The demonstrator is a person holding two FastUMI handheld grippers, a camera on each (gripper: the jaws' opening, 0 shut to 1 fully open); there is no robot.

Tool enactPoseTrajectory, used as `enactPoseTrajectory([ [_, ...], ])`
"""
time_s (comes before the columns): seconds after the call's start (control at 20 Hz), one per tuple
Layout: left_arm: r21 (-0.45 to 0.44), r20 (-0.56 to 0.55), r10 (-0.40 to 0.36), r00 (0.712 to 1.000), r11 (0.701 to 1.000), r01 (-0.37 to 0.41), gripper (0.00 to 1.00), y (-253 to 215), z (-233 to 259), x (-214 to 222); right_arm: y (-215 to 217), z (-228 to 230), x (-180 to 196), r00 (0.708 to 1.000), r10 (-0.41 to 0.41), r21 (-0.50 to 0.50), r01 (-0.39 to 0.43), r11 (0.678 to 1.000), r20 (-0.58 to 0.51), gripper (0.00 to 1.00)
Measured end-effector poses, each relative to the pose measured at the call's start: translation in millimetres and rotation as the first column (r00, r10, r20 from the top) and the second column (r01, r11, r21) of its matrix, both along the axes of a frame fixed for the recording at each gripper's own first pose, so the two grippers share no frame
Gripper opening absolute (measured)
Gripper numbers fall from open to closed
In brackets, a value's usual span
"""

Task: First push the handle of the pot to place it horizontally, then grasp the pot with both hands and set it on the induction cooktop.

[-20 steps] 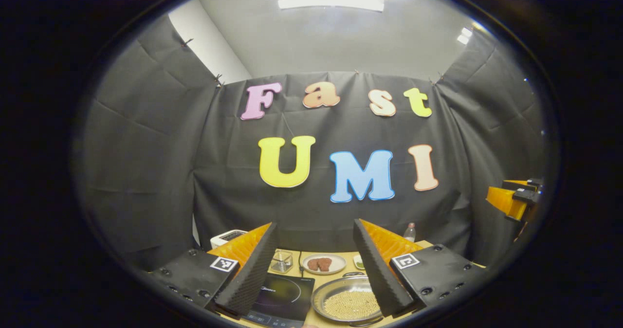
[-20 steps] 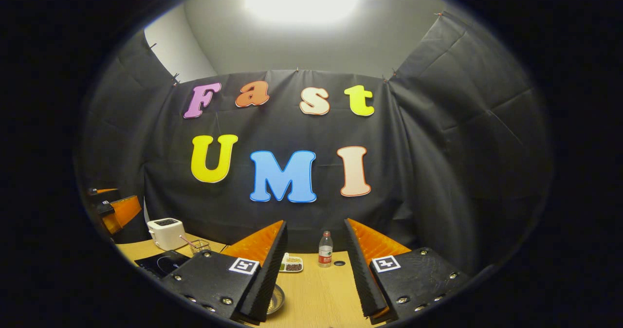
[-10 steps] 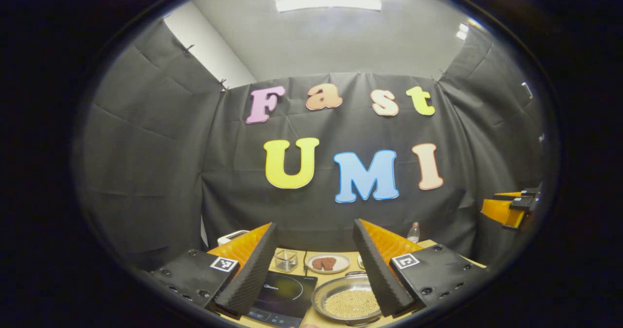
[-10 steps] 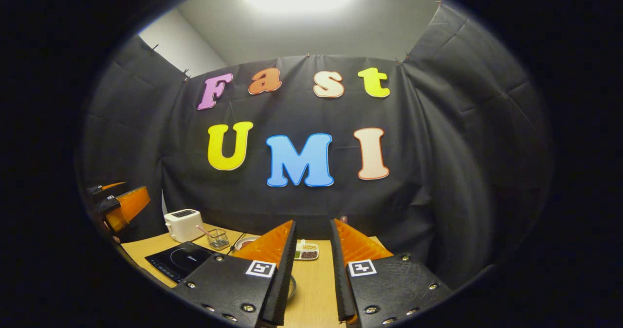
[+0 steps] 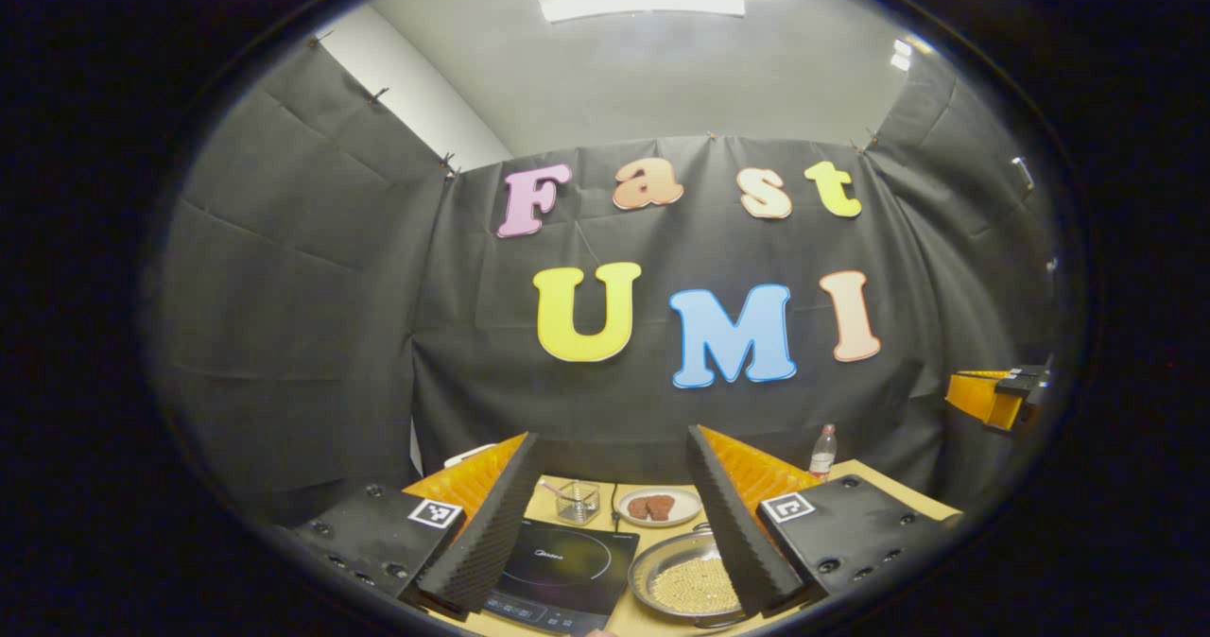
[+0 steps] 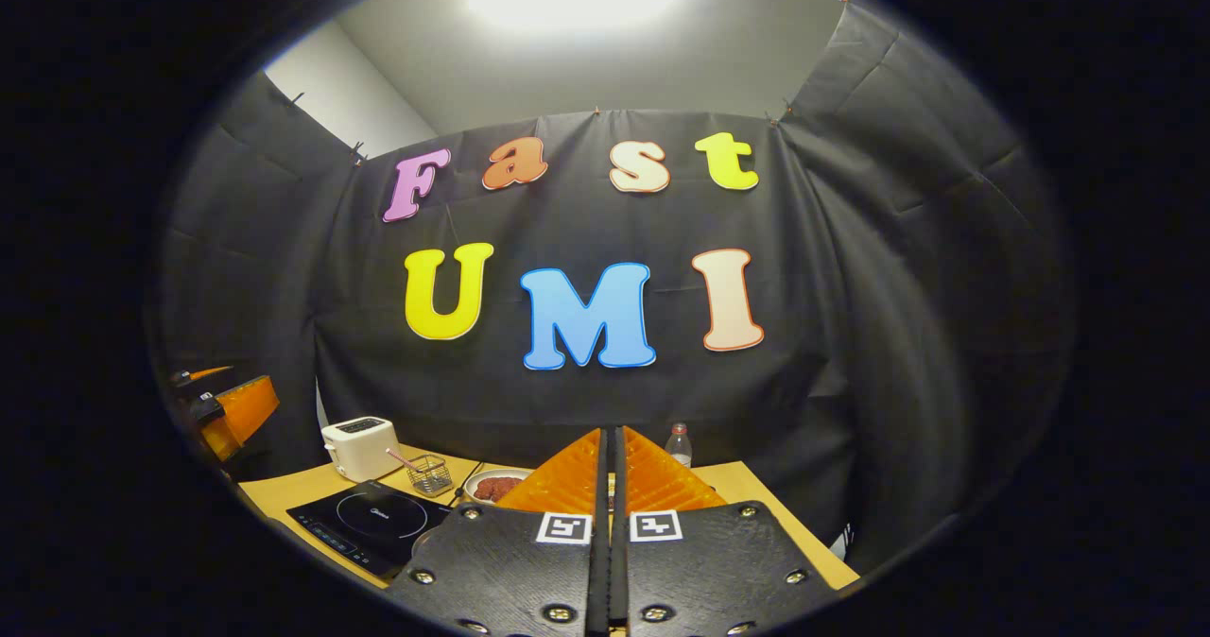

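Silver pot (image 5: pixel 685 585), black cooktop (image 5: pixel 558 576), white toaster (image 6: pixel 359 448), tan table (image 6: pixel 756 514).

Wooden table (image 6: pixel 756 505) carries cooktop (image 5: pixel 567 571), pot (image 5: pixel 690 585) (grain-filled), plate (image 5: pixel 660 507), toaster (image 6: pixel 359 448), bottle (image 5: pixel 823 450).

A shallow, round metal pot (image 5: pixel 690 585) sits flat on a light wooden desk (image 5: pixel 874 481). It is silvery with a low rim, and its bottom is covered by an even layer of small pale yellow grains. A thin wire handle (image 5: pixel 701 527) shows at the pot's far rim; its tilt cannot be told. The near right part of the pot is hidden. Just beside the pot, on its left, lies the induction cooktop (image 5: pixel 562 576), a flat black glass square with a thin pale ring marked on its top and a strip of controls along its near edge. Pot and cooktop lie close together, not overlapping.
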State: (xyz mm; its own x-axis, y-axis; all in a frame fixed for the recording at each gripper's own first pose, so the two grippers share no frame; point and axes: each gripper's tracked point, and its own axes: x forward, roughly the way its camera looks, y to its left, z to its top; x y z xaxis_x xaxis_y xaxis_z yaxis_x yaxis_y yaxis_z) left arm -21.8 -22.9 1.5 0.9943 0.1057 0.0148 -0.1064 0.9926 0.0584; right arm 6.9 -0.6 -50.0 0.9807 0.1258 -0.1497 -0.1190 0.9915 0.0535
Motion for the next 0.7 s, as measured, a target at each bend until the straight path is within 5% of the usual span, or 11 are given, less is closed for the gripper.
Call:
enactPoseTrajectory([
  [0.4, -0.024, 0.011, 0.049, 0.999, 0.999, -0.048, 0.99, 63.8, 0.1, 31.3, 77.1, -37.3, 17.9, 0.987, 0.132, -0.009, -0.133, 0.991, -0.095, 0.00],
  [0.7, -0.024, 0.009, 0.086, 0.996, 0.996, -0.086, 0.99, 105.5, -4.5, 50.6, 144.7, -86.5, 10.0, 0.929, 0.301, -0.003, -0.308, 0.951, -0.214, 0.01],
])
